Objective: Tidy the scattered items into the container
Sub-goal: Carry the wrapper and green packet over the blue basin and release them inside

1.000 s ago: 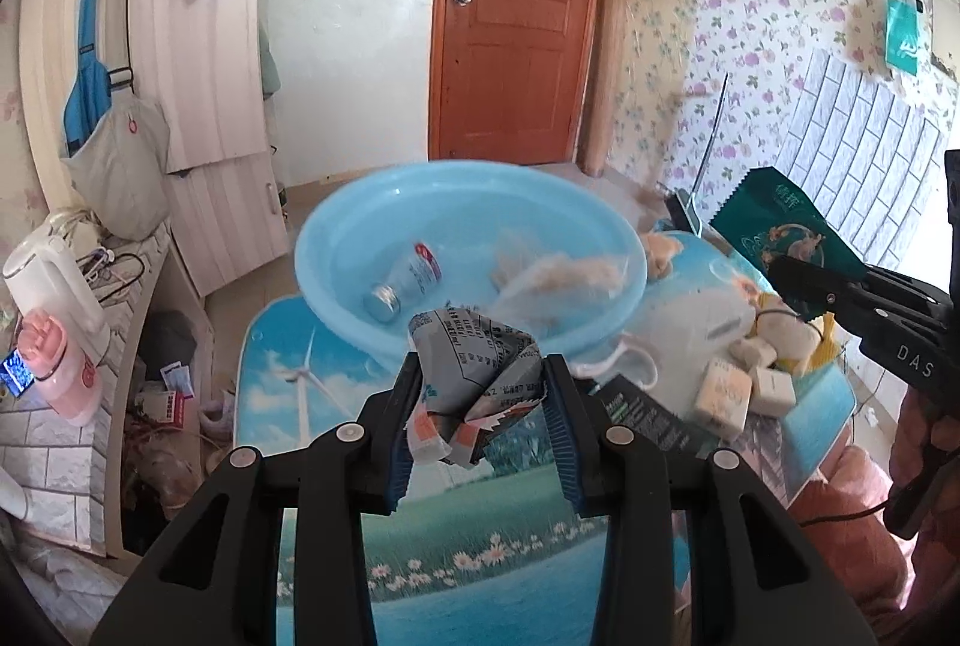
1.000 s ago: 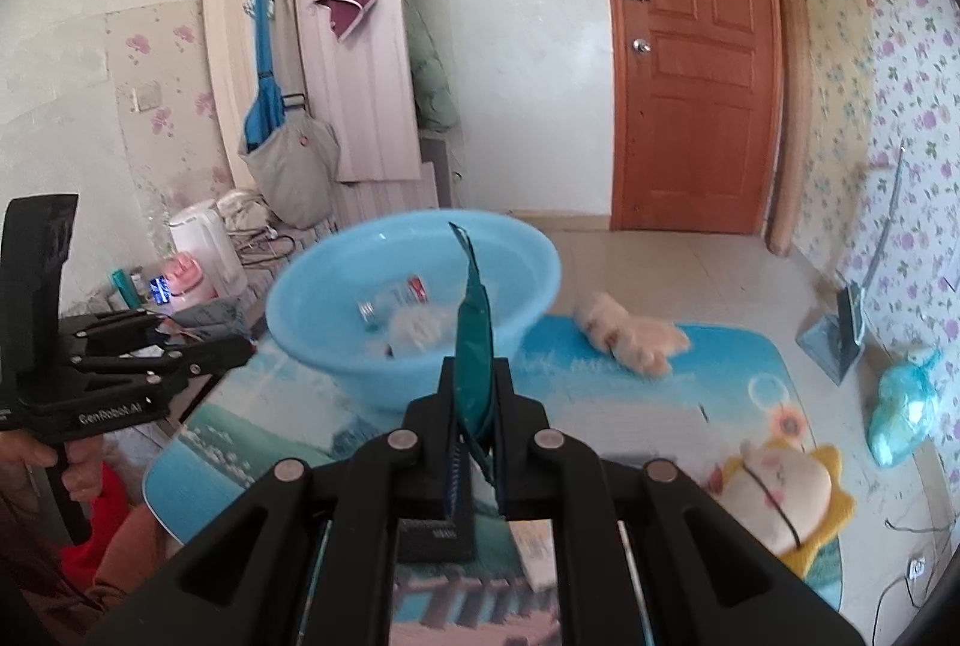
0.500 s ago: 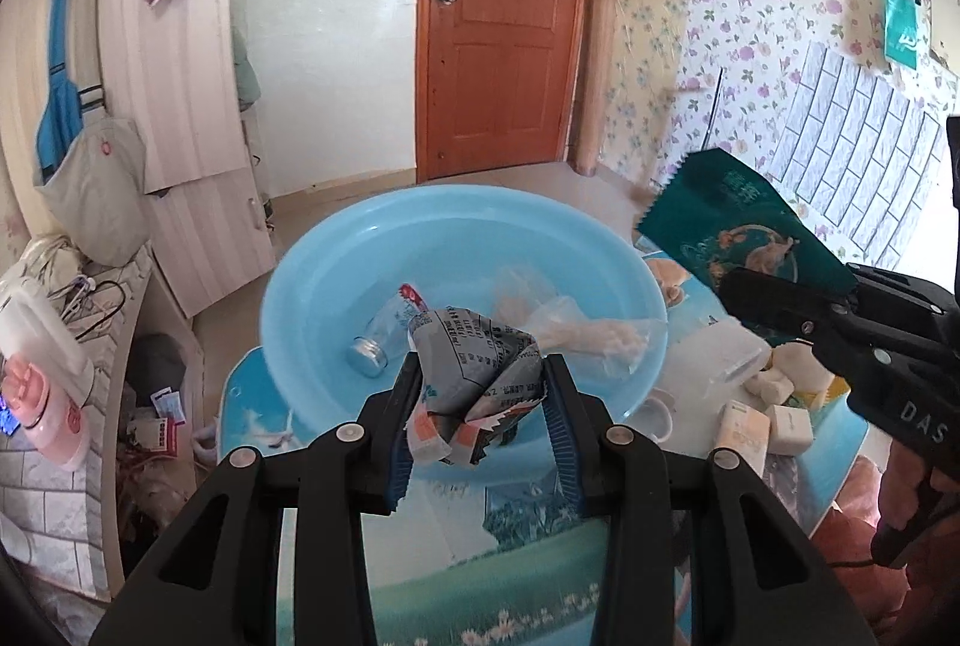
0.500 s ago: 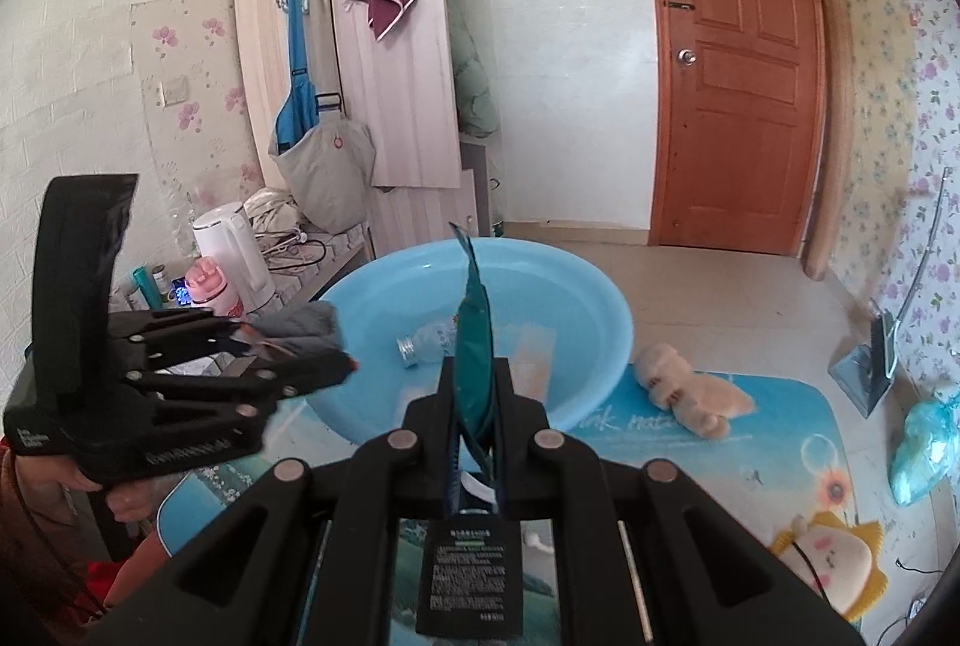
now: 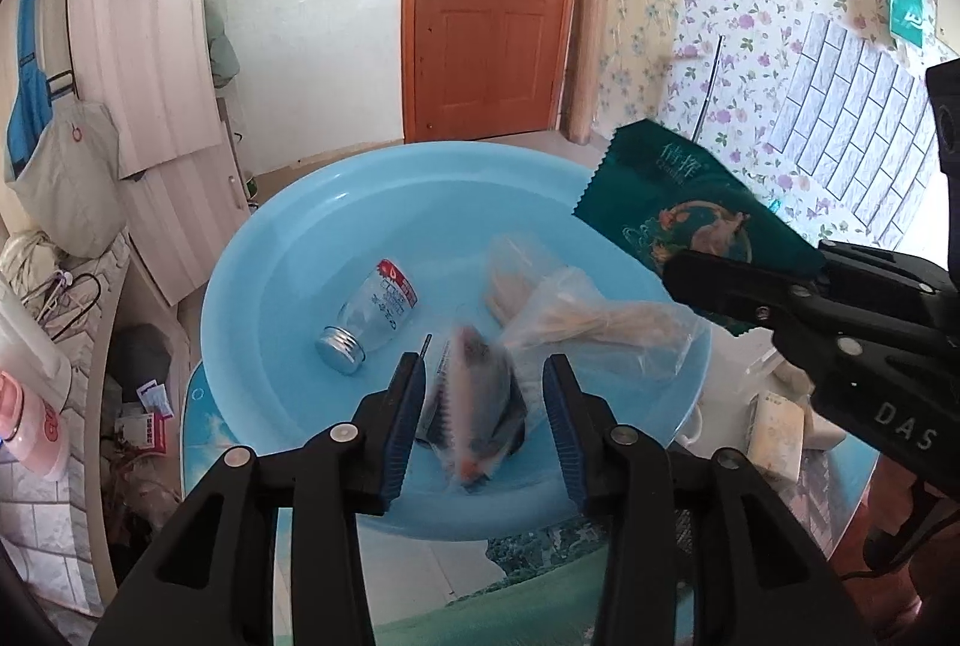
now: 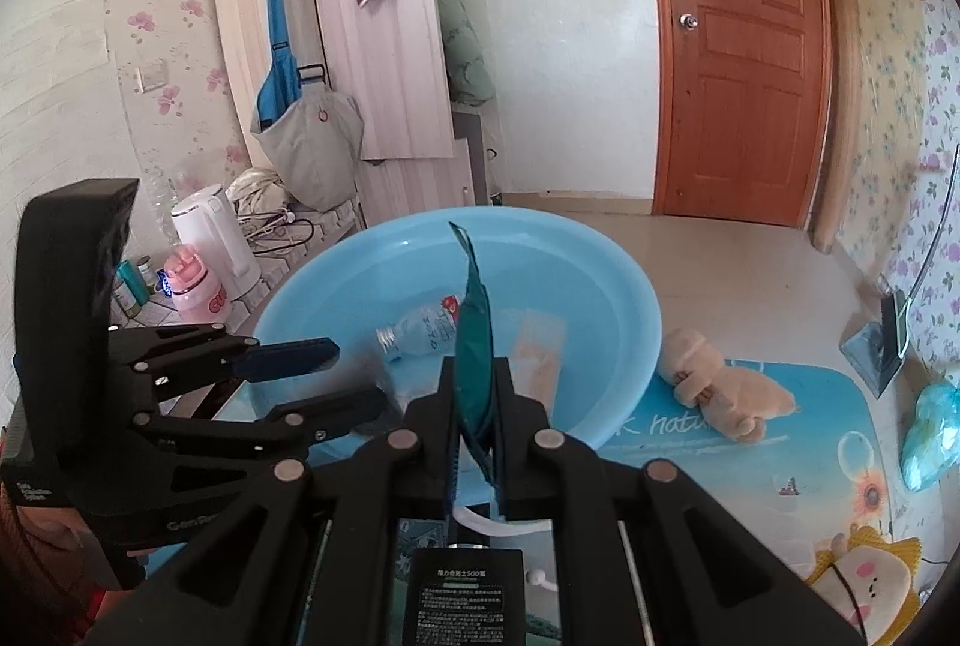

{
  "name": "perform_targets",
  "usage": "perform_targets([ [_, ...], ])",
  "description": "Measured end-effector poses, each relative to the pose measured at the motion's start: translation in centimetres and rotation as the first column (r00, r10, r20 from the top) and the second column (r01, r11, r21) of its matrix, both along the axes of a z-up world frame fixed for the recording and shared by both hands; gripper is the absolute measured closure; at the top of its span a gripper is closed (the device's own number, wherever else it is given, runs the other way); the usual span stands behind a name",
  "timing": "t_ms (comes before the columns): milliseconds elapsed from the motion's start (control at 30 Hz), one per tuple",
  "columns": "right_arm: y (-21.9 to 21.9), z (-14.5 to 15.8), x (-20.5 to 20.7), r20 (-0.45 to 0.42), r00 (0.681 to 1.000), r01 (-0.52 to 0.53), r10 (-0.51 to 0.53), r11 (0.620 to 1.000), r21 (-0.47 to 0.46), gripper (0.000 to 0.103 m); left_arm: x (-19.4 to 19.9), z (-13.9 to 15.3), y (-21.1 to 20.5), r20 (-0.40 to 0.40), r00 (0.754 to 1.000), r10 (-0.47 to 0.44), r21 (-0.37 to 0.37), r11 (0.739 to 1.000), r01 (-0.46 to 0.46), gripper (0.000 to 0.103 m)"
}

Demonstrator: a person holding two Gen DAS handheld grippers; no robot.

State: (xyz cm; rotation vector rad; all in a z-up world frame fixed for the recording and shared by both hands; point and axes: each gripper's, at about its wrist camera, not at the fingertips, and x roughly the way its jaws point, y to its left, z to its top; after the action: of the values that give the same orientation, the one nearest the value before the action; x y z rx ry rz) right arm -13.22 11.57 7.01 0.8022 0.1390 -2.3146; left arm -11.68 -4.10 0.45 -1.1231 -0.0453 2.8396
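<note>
- The left gripper (image 5: pixel 483 409) stands with its jaws spread wide over the near part of the blue basin (image 5: pixel 270 250). Between the blue pads (image 5: pixel 401 418) a crumpled wrapper (image 5: pixel 474 415) shows as a blur, touching neither pad. It looks let go and dropping, which suits a release straight above the container.
- The right gripper (image 6: pixel 477 403) is clamped narrow on a dark green packet (image 6: pixel 474 322), pinched at its lower end so the flat foil stands upright and edge-on to that camera. In the left view the packet hangs just right of the left gripper, over the basin's right rim. My guess is that it waits there for its own drop.
- Just ahead of the left gripper, on the basin floor, lie a small glass bottle (image 5: pixel 375 316) on its side and a clear bag (image 5: pixel 576 313) of pale contents, both already stowed.
- Right of the basin, below the right gripper, pale wrapped blocks (image 5: pixel 774 424) sit on the table, not yet gathered.
- Beyond the right gripper, a plush toy (image 6: pixel 717 382) lies beside the basin.
</note>
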Motion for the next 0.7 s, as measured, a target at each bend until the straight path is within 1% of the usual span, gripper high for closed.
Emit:
perform_targets([
  [67,-0.1,-0.1,0.0,0.002,1.0,0.001,-0.001,1.0,0.003,0.094,0.1,0.0,0.2,-0.005,1.0,0.001,-0.007,1.0,-0.001,0.052],
  [133,-0.2,-0.2,0.1,0.0,1.0,0.004,-0.004,1.0,0.005,0.093,0.3,0.2,0.2,-0.012,1.0,0.0,-0.001,1.0,0.0,0.042],
  [167,-0.2,-0.2,0.2,0.0,1.0,0.005,-0.005,1.0,0.008,0.093,0.4,0.3,0.2,-0.015,1.0,0.0,0.003,1.0,0.0,0.04],
  [200,-0.2,-0.2,0.2,0.0,1.0,0.007,-0.007,1.0,0.011,0.092,0.4,0.4,0.1,-0.018,1.0,0.001,0.006,1.0,-0.001,0.036],
  [233,-0.2,-0.1,0.3,0.002,1.0,0.008,-0.008,1.0,0.013,0.088,0.6,0.5,0.1,-0.02,1.0,0.003,0.01,1.0,-0.002,0.03],
  [300,0.1,-0.1,0.5,0.005,1.0,0.009,-0.009,1.0,0.008,0.079,1.0,0.7,0.2,-0.025,1.0,0.003,0.02,1.0,-0.002,0.025],
  [433,0.6,-0.1,0.9,0.008,1.0,0.022,-0.022,1.0,0.003,0.077,1.4,0.9,0.3,-0.03,1.0,0.004,0.019,1.0,-0.003,0.015],
  [600,1.5,0.1,1.7,0.01,0.999,0.032,-0.032,0.999,0.001,0.068,2.0,1.3,0.0,-0.037,0.999,0.006,0.031,1.0,-0.005,0.008],
  [700,2.0,0.2,2.2,0.01,0.999,0.039,-0.039,0.999,-0.002,0.064,2.5,1.4,0.2,-0.039,0.999,0.01,0.027,1.0,-0.009,0.006],
])
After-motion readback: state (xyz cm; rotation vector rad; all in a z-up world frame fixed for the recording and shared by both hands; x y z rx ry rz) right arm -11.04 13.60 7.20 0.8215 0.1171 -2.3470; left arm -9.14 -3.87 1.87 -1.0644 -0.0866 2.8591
